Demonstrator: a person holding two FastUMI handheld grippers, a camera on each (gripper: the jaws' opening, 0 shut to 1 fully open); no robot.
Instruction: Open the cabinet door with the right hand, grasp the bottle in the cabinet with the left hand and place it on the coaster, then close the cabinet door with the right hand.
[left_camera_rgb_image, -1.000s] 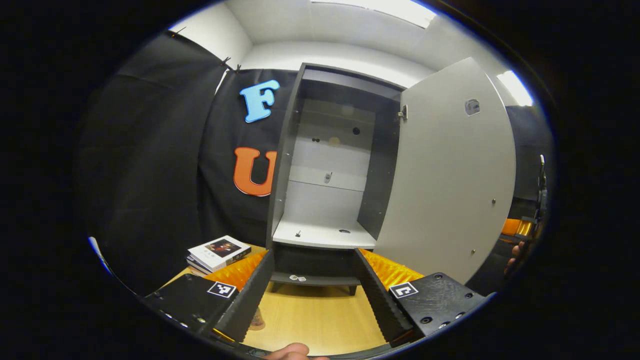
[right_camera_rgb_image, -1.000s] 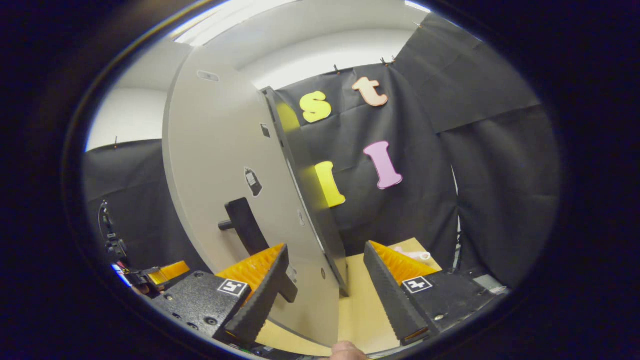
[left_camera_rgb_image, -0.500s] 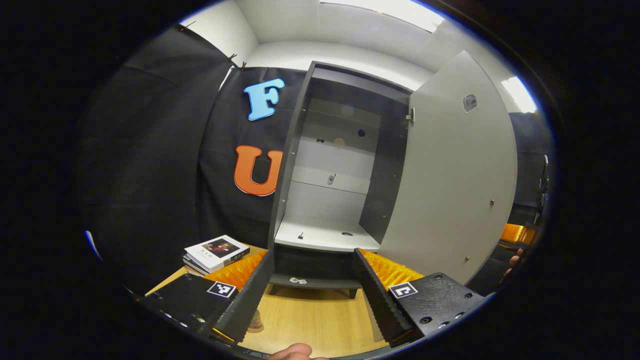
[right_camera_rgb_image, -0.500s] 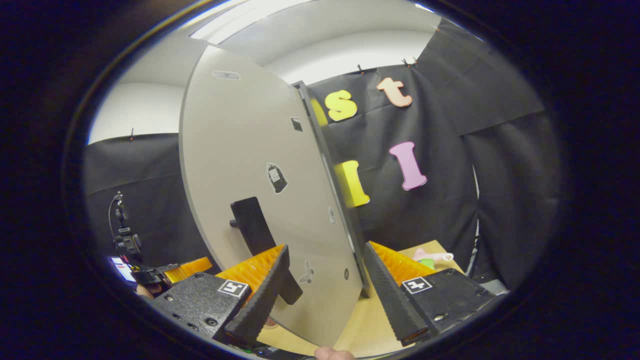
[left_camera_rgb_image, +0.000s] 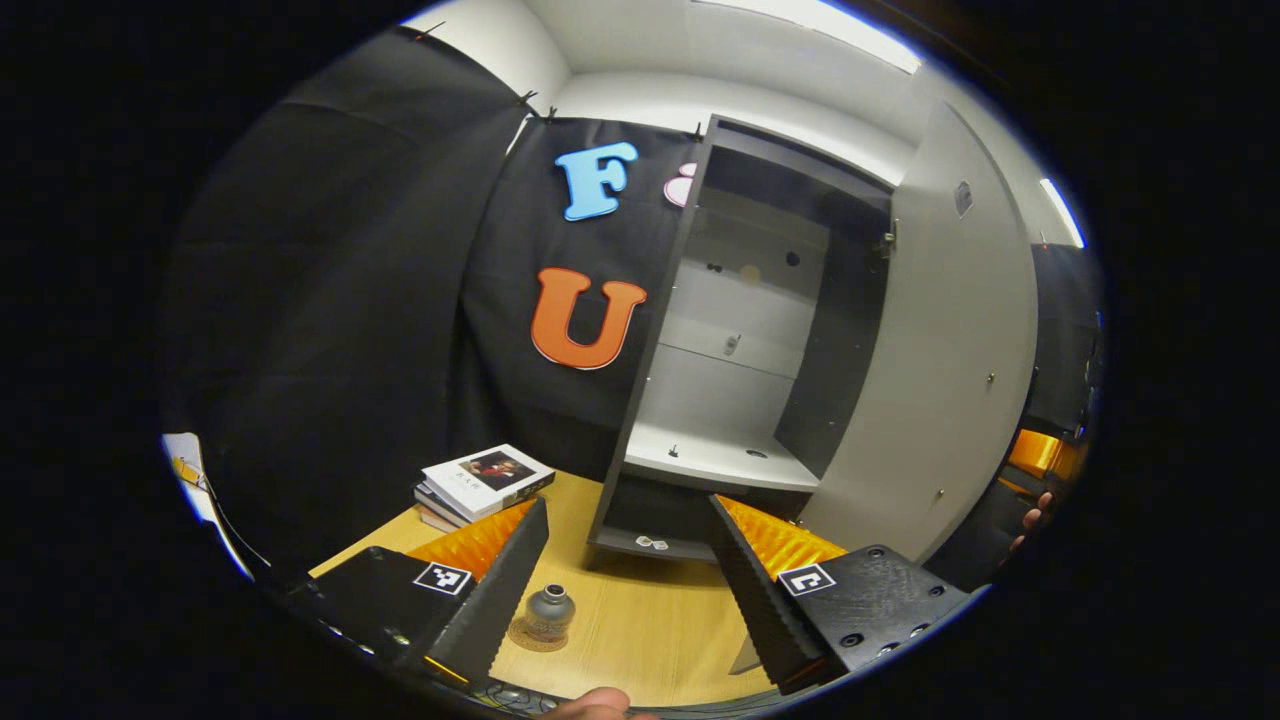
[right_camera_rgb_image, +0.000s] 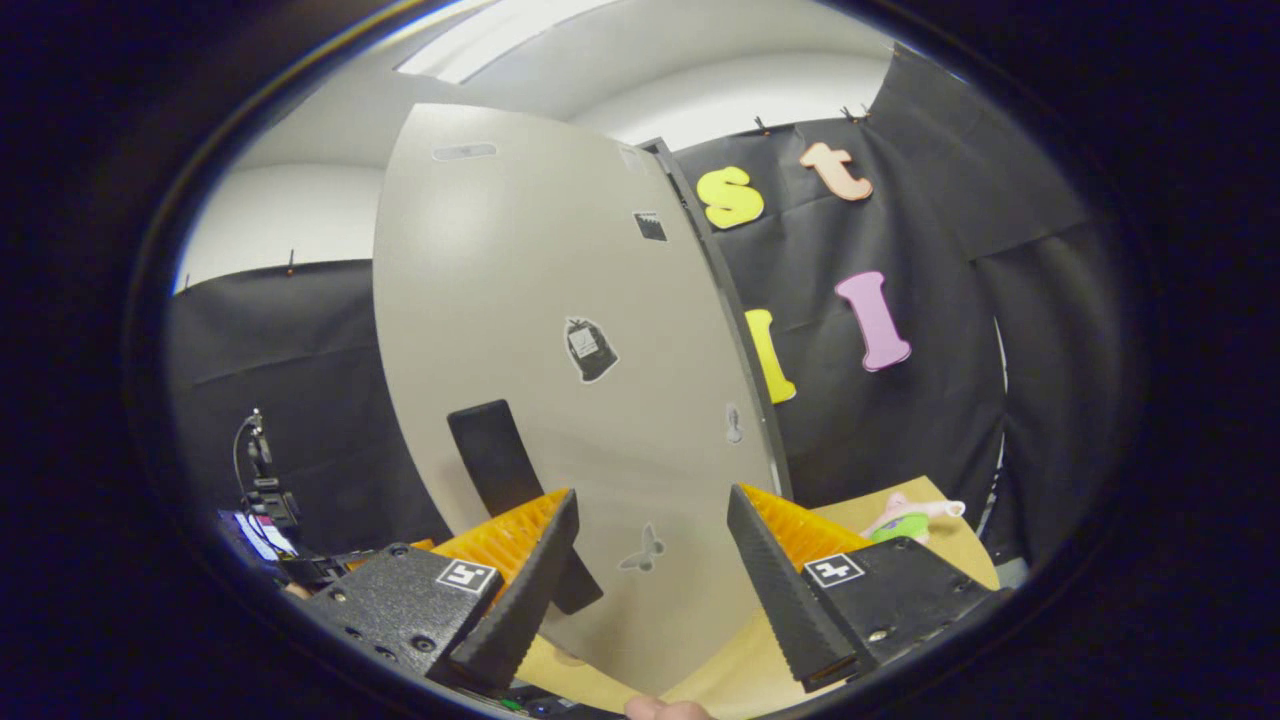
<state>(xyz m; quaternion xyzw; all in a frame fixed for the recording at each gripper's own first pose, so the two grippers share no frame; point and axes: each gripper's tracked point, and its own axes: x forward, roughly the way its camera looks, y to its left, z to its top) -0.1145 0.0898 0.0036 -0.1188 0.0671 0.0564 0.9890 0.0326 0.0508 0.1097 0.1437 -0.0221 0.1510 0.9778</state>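
Beside the open cabinet (left_camera_rgb_image: 745, 330), bottle (left_camera_rgb_image: 548, 608) tops coaster (left_camera_rgb_image: 530, 640).

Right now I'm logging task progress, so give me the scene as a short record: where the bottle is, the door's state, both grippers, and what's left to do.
bottle: small grey round-bodied bottle standing on the round brown coaster on the light wooden table
cabinet: tall grey cabinet, shelves bare
door: pale grey cabinet door open, black handle facing the right gripper
left gripper: open, holding nothing
right gripper: open, at the door's outer face, handle not grasped
nearby: stack of books left of the cabinet
remaining: close the door
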